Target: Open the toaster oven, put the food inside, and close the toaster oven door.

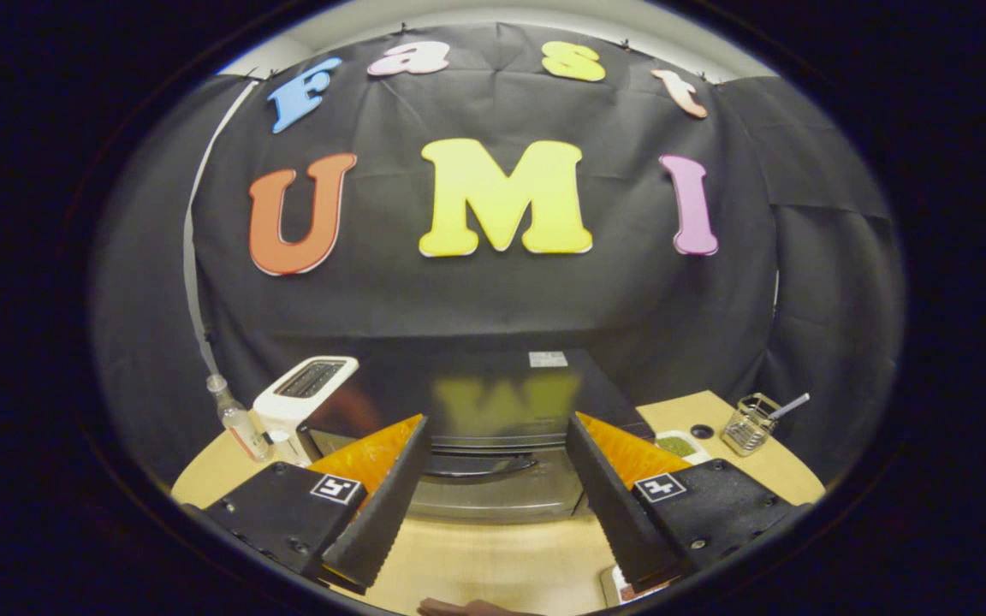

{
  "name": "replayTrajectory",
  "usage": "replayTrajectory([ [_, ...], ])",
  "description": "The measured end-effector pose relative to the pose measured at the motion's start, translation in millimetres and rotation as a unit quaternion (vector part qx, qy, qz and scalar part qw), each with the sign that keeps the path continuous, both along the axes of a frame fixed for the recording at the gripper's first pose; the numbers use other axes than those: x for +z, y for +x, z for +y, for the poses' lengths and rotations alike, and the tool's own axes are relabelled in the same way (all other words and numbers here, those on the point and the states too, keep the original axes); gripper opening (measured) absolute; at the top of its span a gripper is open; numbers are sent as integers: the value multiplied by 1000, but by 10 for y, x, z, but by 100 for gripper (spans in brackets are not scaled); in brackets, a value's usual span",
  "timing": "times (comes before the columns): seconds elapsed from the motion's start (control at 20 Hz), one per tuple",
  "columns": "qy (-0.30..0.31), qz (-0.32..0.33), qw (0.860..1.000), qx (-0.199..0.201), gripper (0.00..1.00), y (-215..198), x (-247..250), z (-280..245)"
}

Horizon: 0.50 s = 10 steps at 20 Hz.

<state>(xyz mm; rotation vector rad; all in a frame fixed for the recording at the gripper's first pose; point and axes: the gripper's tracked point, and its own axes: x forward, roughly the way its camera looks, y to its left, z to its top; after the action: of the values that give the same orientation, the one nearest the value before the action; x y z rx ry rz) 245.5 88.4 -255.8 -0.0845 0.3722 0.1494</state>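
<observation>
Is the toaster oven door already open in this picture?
No: the toaster oven door is shut, its handle up against the front, between the open gripper fingers.

Looks forward along the gripper [497, 479] with fingers spread apart, from just above the table [493, 560]. Faces the toaster oven [493, 428] head-on and near, door handle at finger height, booth wall rising behind the toaster oven.

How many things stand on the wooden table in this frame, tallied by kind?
Appliances: 2, the black and silver toaster oven with its door closed, and the white slot toaster.
Containers: 3, the clear plastic bottle, the clear glass jar with a straw, the small white dish of green food.
Small black round item: 1.
Total: 6.
The claw is open, holding nothing.
</observation>
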Motion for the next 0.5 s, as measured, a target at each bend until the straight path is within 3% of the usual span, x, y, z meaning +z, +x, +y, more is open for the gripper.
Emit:
replayTrajectory([
  [0.5, -17, 46, 999, 3, 100, 250, -316, 247],
])
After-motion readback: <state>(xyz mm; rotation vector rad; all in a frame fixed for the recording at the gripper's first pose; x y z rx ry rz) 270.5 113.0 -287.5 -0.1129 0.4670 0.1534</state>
